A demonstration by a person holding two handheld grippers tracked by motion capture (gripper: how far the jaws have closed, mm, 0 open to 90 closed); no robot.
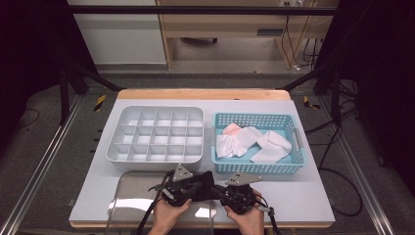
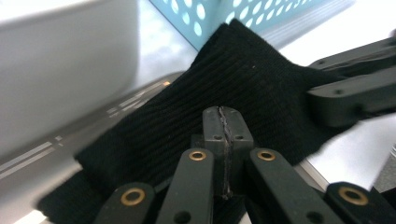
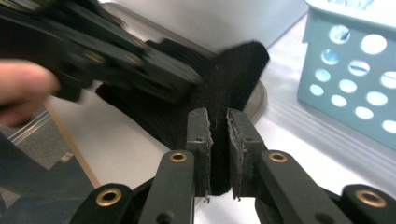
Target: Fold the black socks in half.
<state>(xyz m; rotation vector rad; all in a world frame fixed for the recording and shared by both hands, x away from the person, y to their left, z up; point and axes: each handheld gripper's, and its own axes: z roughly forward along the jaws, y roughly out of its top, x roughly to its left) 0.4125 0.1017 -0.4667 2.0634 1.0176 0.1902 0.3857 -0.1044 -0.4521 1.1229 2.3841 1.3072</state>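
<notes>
Holding a black knit cloth (image 1: 203,185) between them, the two tools sit close to the front edge of the tabletop (image 1: 313,196), near its middle. The left tool (image 2: 227,122) has its jaws pressed tight together, and the black cloth lies spread out just past them; I cannot tell if the cloth is pinched there. The right tool (image 3: 219,125) has its jaws a little apart, with an edge of the black cloth between them. In the high view the left tool (image 1: 177,187) and the right tool (image 1: 235,192) are side by side, each held by a hand (image 1: 169,215) coming up from the front edge. The cloth hangs over the far end of a clear tray (image 1: 128,196) that lies by the front edge, left of the middle. Farther back on the left is a grey box with many small squares (image 1: 155,133). To its right, just beside it, is a blue basket (image 1: 257,142) with holes in its sides. White cloths (image 1: 252,141) lie inside the basket, and one has some pink on it.
</notes>
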